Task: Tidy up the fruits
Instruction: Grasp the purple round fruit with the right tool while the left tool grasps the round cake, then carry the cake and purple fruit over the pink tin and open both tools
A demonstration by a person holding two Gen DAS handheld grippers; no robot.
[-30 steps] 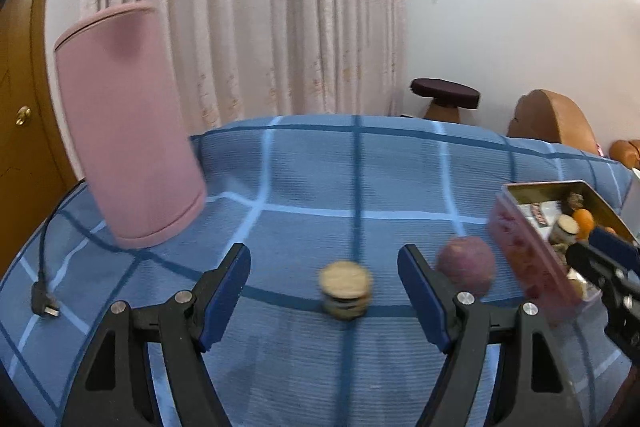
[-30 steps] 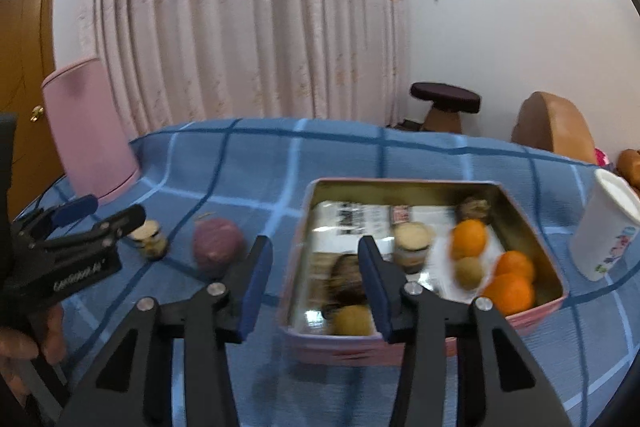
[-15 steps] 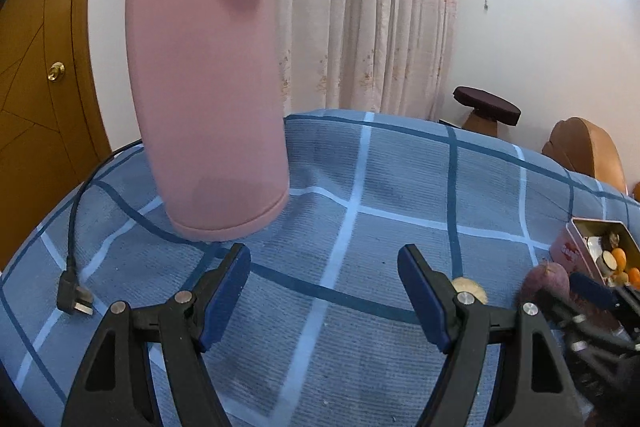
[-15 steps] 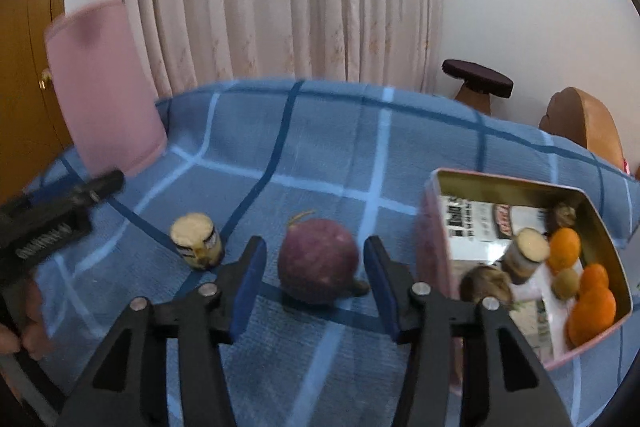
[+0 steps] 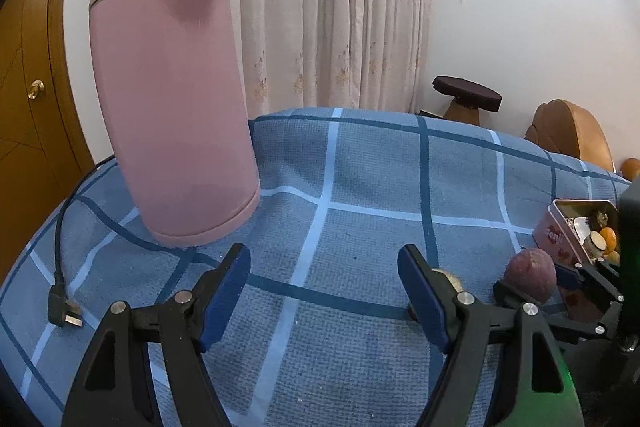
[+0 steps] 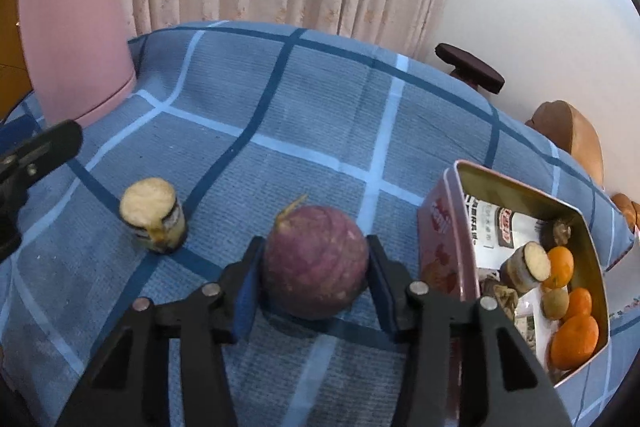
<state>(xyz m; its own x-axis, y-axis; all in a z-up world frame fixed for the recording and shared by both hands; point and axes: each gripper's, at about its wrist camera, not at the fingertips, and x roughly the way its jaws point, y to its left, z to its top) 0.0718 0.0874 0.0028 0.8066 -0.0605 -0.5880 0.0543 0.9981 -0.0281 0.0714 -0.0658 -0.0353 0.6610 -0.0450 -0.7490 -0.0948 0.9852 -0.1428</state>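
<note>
- Purple round fruit (image 6: pixel 316 263) sits on the blue checked cloth (image 6: pixel 280 131), right between the right gripper (image 6: pixel 314 285) fingers; the jaws are closing, pads at its sides.
- Left gripper (image 5: pixel 324 291) hangs spread wide over bare cloth, gripping nothing.
- Beside the fruit, a cut pale chunk (image 6: pixel 154 215) to its left and a pink tin (image 6: pixel 440 239) of oranges (image 6: pixel 574 341) to its right.
- Farther back, a pink cylinder (image 5: pixel 172 103) stands upright.

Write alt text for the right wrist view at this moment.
The right gripper is closing its blue-padded jaws around a round purple fruit on a blue checked cloth. A cut cream-topped piece stands to its left; an open pink tin holding oranges sits right.
</note>
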